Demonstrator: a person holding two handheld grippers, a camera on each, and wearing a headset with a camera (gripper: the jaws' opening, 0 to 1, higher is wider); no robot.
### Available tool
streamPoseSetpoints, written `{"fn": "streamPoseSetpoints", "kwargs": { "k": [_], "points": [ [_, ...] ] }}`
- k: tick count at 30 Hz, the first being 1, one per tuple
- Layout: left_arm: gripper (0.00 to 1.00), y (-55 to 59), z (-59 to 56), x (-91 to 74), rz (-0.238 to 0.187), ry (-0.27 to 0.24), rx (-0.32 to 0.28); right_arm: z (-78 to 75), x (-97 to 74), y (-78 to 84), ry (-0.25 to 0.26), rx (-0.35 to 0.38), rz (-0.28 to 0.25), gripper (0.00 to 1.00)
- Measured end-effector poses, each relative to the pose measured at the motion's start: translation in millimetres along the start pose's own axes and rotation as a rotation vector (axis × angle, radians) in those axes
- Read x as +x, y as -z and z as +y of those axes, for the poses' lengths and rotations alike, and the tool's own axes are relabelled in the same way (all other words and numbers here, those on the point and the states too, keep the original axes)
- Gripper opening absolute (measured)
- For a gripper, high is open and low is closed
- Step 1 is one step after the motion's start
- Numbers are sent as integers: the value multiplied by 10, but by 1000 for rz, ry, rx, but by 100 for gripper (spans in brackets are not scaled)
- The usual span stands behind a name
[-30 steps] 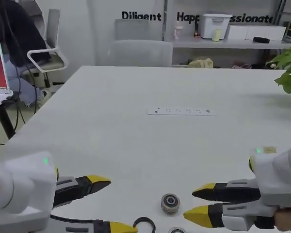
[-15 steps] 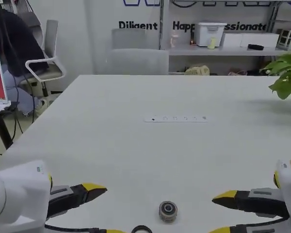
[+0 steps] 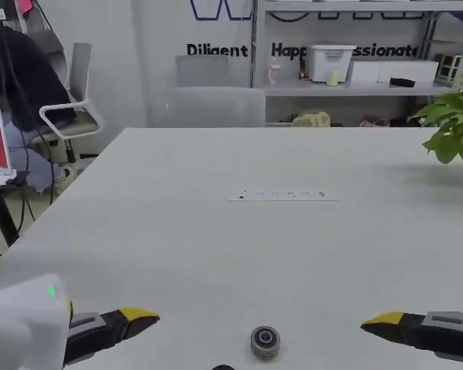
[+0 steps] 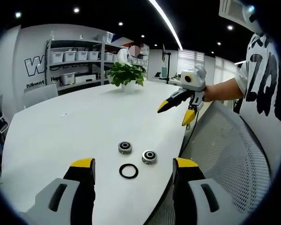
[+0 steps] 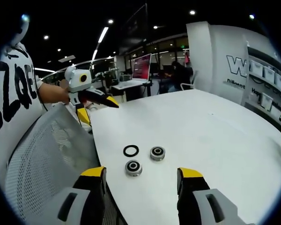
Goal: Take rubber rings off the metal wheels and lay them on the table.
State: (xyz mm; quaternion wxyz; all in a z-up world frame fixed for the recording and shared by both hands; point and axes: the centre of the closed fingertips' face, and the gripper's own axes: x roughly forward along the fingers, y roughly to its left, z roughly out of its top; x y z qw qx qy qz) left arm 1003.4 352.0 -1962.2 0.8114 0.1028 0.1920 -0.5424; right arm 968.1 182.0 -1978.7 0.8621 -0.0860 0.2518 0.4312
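Note:
Two small metal wheels lie near the table's front edge, and a loose black rubber ring lies flat beside them. In the right gripper view the wheels and the ring sit just ahead of the jaws. One wheel stands at the bottom centre of the head view. My left gripper is open and holds nothing, well left of the wheels. My right gripper is open and bare too, off to their right. Each gripper faces the other across the wheels.
A white table stretches ahead with a flush socket strip at its middle. A potted plant stands at the right edge. Chairs and shelves line the far side. A mesh chair is behind the front edge.
Both grippers have drawn outward from the wheel, the right one farther to the right. The head camera has tilted up, so the ring has slid to the bottom edge.

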Motion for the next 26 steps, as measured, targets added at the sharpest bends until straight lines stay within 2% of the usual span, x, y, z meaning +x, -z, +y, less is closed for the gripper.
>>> {"fn": "streamPoseSetpoints", "kwargs": {
  "k": [8, 26],
  "points": [
    [65, 8, -22, -27, 3, -9, -3, 51, -39, 55, 4, -3, 7, 64],
    [65, -3, -16, -91, 2, -41, -7, 64, -91, 95, 14, -11, 9, 67]
  ]
}}
